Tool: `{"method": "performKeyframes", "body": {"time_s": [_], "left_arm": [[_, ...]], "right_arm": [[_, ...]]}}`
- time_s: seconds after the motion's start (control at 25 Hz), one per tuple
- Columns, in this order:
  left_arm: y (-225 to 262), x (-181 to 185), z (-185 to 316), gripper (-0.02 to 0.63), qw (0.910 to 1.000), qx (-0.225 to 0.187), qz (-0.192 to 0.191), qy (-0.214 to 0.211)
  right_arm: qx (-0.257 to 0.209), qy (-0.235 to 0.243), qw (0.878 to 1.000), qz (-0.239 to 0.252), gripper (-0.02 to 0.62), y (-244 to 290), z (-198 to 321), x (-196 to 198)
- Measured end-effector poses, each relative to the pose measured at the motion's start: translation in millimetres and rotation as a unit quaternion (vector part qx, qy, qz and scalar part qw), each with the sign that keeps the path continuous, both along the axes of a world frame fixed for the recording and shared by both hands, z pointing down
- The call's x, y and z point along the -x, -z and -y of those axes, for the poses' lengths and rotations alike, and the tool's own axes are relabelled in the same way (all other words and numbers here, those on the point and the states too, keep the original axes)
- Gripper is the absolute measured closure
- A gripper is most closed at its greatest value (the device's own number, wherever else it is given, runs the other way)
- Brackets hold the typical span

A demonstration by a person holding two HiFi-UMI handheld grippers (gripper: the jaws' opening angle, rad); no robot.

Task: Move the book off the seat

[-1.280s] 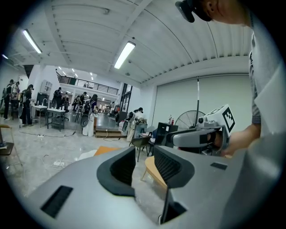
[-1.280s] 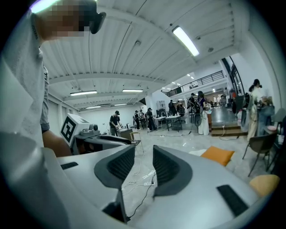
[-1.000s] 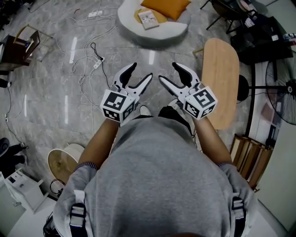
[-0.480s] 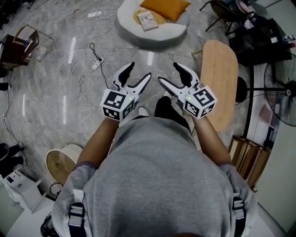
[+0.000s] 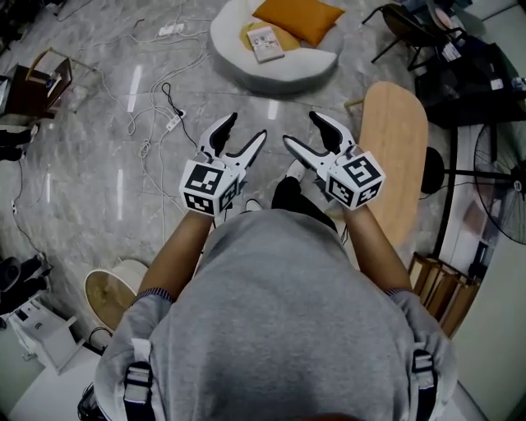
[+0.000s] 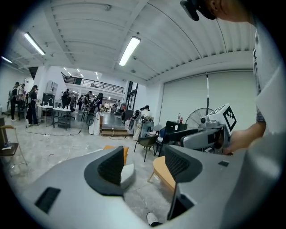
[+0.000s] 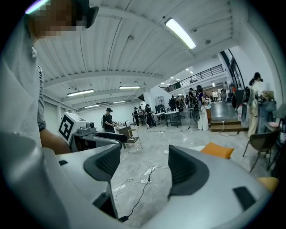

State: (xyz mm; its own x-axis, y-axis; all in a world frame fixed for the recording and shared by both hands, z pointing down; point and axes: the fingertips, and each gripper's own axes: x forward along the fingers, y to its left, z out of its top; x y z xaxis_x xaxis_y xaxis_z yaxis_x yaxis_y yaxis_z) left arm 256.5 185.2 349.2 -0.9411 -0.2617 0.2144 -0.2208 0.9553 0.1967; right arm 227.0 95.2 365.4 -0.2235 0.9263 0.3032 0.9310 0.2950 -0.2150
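1. Low, round, white upholstered seat (image 5: 308,64): stands on the grey marbled floor (image 5: 90,173) at the far edge of the head view. All entries below are placed from it.
2. Small pale-covered book (image 5: 265,43): lies flat on top of the seat, left of its middle. It is not held or touched by either gripper.
3. Square orange fabric cushion (image 5: 300,16): lies on the seat at its far right part, just beside the book.
4. White-and-black left gripper (image 5: 245,129): on the near side of the seat and well apart from it, held in front of the person's chest. Its jaws are spread wide with nothing between the pads.
5. White-and-black right gripper (image 5: 302,130): also on the near side of the seat and well apart from it. Its jaws are wide and closing slightly, with nothing between them.
6. Long oval table of light wood (image 5: 394,131): to the near right of the seat.
7. Loose white and black cables (image 5: 160,103): trail across the floor to the near left of the seat.
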Motion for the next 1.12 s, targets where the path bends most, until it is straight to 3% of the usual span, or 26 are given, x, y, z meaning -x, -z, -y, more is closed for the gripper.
{"method": "performKeyframes", "body": {"time_s": [0.56, 1.12], "left_arm": [[8.5, 141.4, 24.5, 0.293, 0.9995, 0.01, -0.002, 0.028], [7.3, 221.0, 24.4, 0.294, 0.9986, 0.014, 0.003, 0.051]], "right_arm": [[0.007, 0.032, 0.999, -0.004, 0.249, 5.5, 18.2, 149.2], [0.02, 0.062, 0.998, -0.002, 0.25, -4.9, 15.1, 233.7]]}}
